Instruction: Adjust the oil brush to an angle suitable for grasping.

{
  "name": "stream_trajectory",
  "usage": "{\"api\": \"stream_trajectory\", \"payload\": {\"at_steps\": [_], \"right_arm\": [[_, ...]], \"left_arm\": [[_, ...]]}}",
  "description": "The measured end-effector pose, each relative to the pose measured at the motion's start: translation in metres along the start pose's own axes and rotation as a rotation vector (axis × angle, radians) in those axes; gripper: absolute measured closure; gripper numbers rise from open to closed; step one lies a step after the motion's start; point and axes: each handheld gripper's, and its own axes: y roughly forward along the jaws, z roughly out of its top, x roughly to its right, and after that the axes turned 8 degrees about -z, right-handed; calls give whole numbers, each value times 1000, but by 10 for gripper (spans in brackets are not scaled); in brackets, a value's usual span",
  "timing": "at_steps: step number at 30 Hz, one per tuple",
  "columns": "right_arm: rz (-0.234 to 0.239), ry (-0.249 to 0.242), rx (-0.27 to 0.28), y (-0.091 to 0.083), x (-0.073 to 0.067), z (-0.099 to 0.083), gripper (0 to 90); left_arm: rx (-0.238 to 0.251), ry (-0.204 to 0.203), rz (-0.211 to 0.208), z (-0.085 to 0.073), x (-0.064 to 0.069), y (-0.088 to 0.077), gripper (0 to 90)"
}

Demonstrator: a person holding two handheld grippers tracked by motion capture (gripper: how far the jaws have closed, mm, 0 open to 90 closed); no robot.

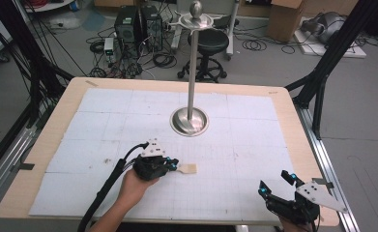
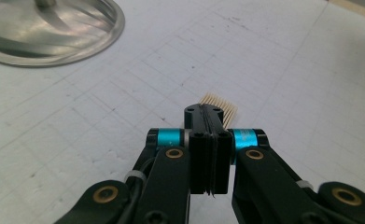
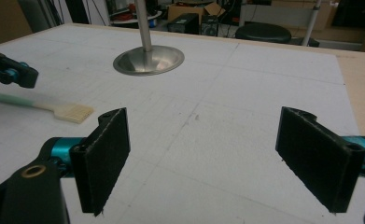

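Already the left gripper [image 1: 173, 165] had its jaws clenched on the brush [image 1: 188, 168] handle, bristles pointing away from the stand [image 1: 190, 121]; right gripper [image 1: 275, 185] jaws released.

high: above, looking down | gripper views: low, close | shared: stand base [image 1: 189, 121]

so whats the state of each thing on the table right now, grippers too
left gripper: jaws shut, brush just beyond the tips, grip itself not visible
right gripper: jaws wide open, nothing between them
brush: lying flat on the white mat, green handle, bristles toward the right gripper
metal stand: upright on its round base, no items on its top arms
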Motion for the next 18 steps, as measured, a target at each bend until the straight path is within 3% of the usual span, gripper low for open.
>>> {"api": "stream_trajectory", "payload": {"at_steps": [2,3,8,11,16,18], "right_arm": [[-2,1,-2,0,0,0,166],[-3,0,0,0,0,0,166],[-1,0,-2,0,-1,0,166],[2,-3,-3,1,-2,0,166],[2,-5,-4,1,-3,0,166],[1,-5,-8,1,-3,0,166]], "left_arm": [[14,-14,1,-4,0,-5,886],[18,-32,19,-14,-2,-16,884],[40,-79,56,-34,-7,-39,876],[26,-93,93,-49,-10,-57,877],[11,-99,103,-59,-10,-65,877],[-8,-126,118,-66,-13,-64,878]]}}
